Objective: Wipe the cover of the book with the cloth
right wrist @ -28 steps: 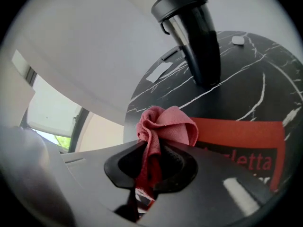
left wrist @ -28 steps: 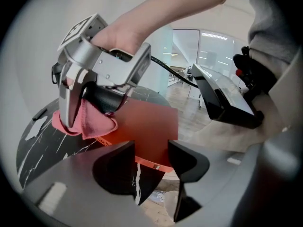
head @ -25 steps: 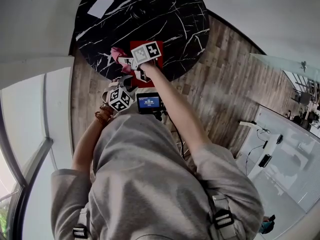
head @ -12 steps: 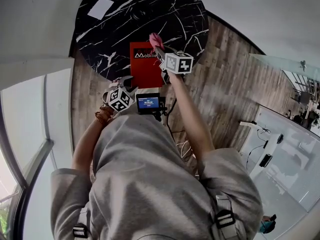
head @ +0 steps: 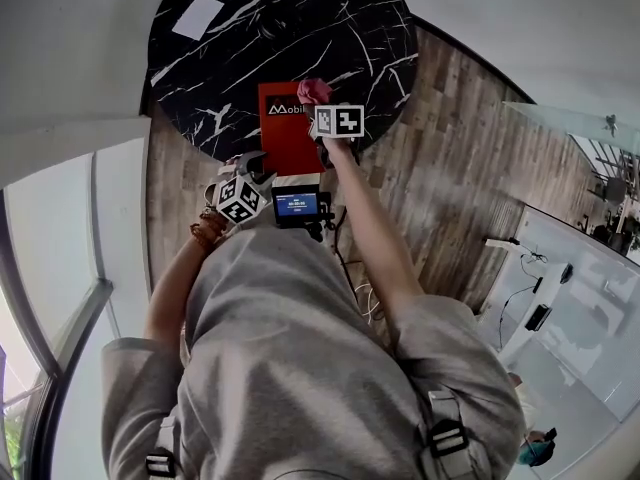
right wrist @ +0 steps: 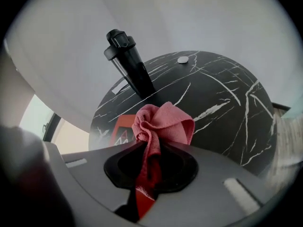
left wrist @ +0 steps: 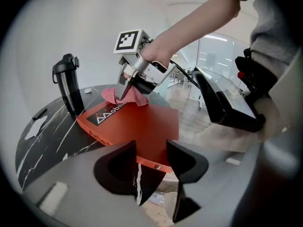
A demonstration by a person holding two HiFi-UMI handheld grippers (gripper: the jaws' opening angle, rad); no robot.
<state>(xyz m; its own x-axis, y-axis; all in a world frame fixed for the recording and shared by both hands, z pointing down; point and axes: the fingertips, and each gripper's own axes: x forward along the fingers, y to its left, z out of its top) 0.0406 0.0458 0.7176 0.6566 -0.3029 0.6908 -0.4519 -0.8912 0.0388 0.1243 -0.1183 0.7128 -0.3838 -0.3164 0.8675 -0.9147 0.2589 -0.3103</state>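
crumpled pink cloth [right wrist: 162,123]: clamped in the right gripper [right wrist: 150,169], resting on the cover's far right corner.
flat red book [head: 283,143]: white lettering, lying at the near edge of the round black marble worktop [head: 250,48].
change: cloth swept from the cover's left side to its right.
left gripper [left wrist: 151,162]: jaws apart, just narrowed slightly, empty, beside the book's near corner.
meaning: far strip likely wiped; near part remains.

This is looking like a modern office or showroom lounge. A round black marble table [head: 250,58] is standing on a wood-plank floor [head: 450,168], plain white walls [head: 520,28] are closing the space in, and glass partitions [left wrist: 215,56] are letting light through from the rooms beyond. Off to the side a white stand [head: 520,343] is trailing dark cables, and a tall window [head: 40,258] is glowing beside the table.
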